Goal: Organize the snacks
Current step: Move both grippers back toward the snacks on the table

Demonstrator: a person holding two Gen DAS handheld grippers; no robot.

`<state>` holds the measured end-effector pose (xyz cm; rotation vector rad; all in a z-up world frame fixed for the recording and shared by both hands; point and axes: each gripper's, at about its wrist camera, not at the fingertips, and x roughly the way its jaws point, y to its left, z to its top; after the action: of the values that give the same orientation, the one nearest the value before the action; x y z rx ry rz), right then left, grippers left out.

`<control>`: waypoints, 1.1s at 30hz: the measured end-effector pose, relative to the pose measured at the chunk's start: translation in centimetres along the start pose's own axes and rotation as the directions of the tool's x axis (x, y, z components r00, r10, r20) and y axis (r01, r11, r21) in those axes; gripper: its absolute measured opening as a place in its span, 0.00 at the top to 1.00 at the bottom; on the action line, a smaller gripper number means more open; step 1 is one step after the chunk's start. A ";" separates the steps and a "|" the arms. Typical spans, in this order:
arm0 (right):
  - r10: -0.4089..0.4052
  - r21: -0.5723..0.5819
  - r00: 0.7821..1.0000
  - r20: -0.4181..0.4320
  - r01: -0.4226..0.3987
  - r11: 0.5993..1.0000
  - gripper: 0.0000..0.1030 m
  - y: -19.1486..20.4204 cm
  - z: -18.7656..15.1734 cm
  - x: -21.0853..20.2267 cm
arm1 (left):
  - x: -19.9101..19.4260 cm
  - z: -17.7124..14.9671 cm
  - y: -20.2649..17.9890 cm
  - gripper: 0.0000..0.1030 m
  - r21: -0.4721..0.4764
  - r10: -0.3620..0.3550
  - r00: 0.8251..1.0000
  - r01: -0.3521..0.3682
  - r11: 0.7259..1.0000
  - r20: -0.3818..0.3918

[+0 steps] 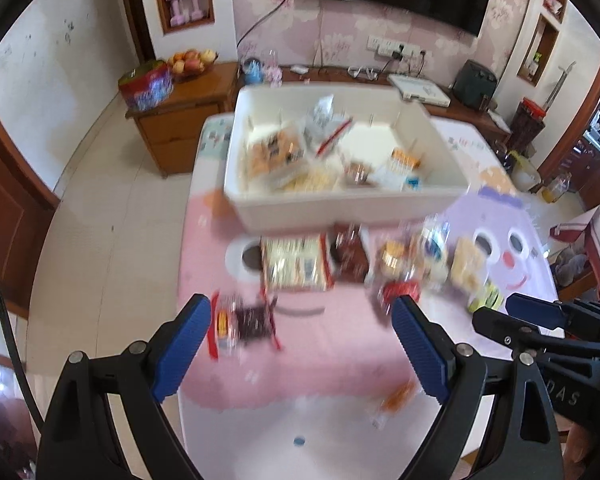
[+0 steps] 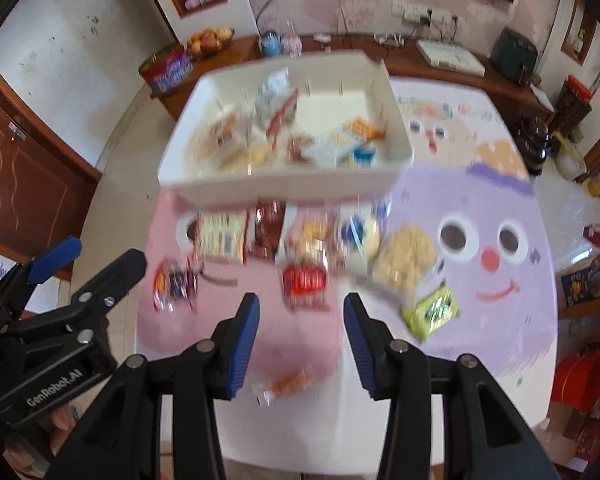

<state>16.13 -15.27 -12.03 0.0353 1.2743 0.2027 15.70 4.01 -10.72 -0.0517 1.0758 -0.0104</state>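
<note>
A white divided box (image 1: 340, 208) (image 2: 284, 190) stands on the table and holds several snack packs. In front of it lies a row of loose snacks: a large pale pack (image 1: 296, 266) (image 2: 220, 236), a dark brown pack (image 1: 350, 254) (image 2: 266, 228), a red pack (image 2: 304, 282), a yellow crispy pack (image 2: 404, 260) and a green pack (image 2: 430, 312). A small dark pack (image 1: 244, 322) (image 2: 174, 284) lies at the left. A small orange snack (image 1: 396, 398) (image 2: 288, 382) lies nearest. My left gripper (image 1: 302, 314) is open and empty above the table. My right gripper (image 2: 302, 308) is open and empty too. Both views are blurred.
The table has a pink and purple cartoon-face cloth (image 2: 488, 264). A wooden cabinet (image 1: 180, 120) with a fruit bowl (image 1: 190, 62) and a tin stands behind at the left. A low shelf with appliances runs along the back wall. Floor lies to the left.
</note>
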 end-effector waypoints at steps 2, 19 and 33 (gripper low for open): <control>-0.001 0.009 1.000 -0.031 0.001 1.000 0.57 -0.2 -1.1 1.1 | 0.7 -1.8 0.5 0.12 -0.008 0.009 1.000 -0.009 1.000 -0.029; 0.141 0.182 0.933 -0.331 -0.083 0.980 0.57 0.0 -8.4 12.8 | 4.3 -9.6 4.4 0.12 -0.088 0.068 0.988 -0.081 0.993 -0.141; -0.046 -0.032 0.966 -0.256 0.039 0.999 0.79 4.3 -6.9 14.9 | 7.6 -6.7 8.4 0.12 -0.212 0.039 0.985 -0.075 0.974 -0.167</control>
<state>13.07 -9.11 -27.53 -0.0423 1.5289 0.1914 13.23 11.86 -20.96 -0.2208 1.2375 0.1579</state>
